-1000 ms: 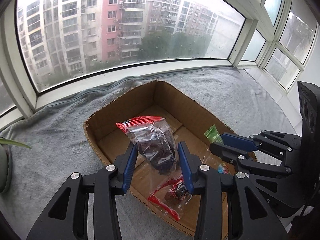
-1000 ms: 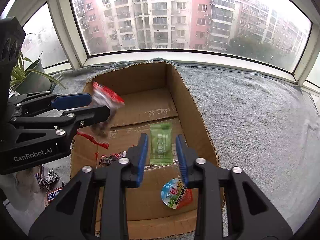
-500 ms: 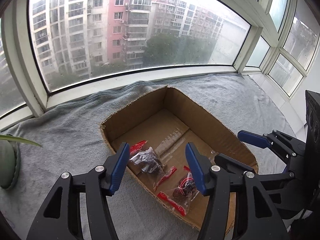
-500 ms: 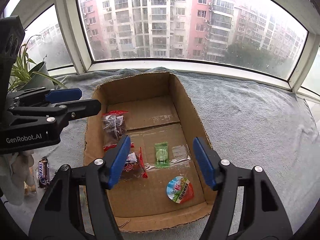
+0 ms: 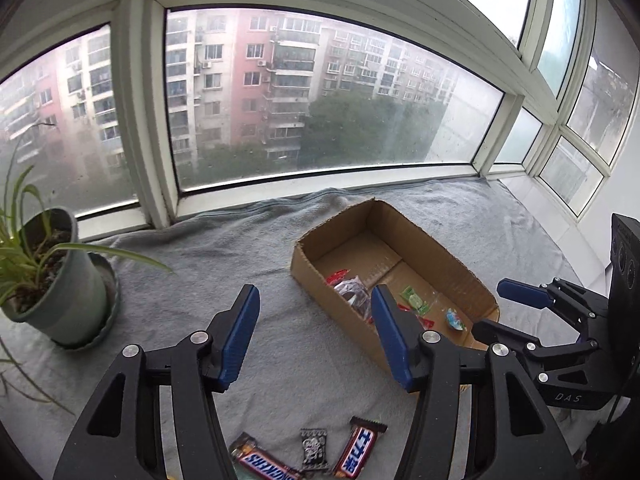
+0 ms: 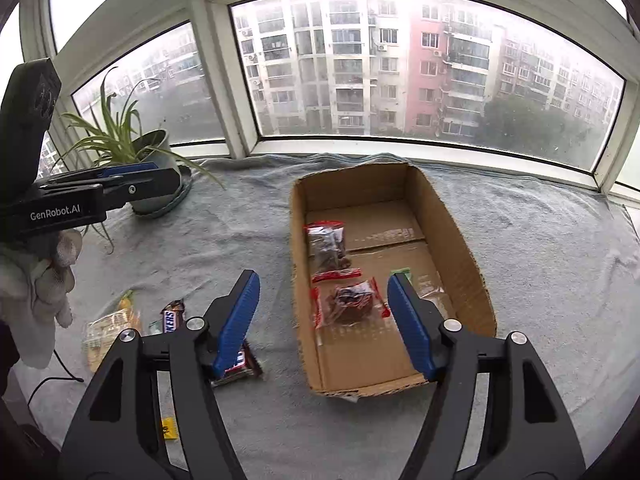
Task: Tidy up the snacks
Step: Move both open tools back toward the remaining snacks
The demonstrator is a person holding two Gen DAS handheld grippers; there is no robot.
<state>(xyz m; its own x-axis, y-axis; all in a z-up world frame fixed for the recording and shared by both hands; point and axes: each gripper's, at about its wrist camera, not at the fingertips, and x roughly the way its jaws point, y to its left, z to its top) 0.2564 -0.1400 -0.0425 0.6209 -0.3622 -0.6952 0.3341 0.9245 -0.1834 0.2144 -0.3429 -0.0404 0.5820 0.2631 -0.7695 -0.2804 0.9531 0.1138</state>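
A cardboard box (image 6: 452, 240) stands on the grey blanket and shows in the left wrist view too (image 5: 444, 248). It holds two clear bags with red seals (image 6: 326, 244) (image 6: 350, 304), a green candy (image 5: 414, 300) and a small round cup (image 5: 455, 319). My left gripper (image 5: 315, 338) is open and empty, left of the box and above the blanket. My right gripper (image 6: 322, 322) is open and empty, above the box's near left wall. Two Snickers bars (image 5: 262, 460) (image 5: 357, 450) and a small black packet (image 5: 314, 448) lie on the blanket near me.
A potted plant (image 5: 48, 276) in a saucer stands at the left by the window (image 6: 144, 168). A yellow snack bag (image 6: 108, 328) and a Snickers bar (image 6: 172, 318) lie left of the box. The window frame runs along the back.
Both grippers have pulled back and up from the box and opened wide. The bag the left one held now lies in the box, as does the green candy.
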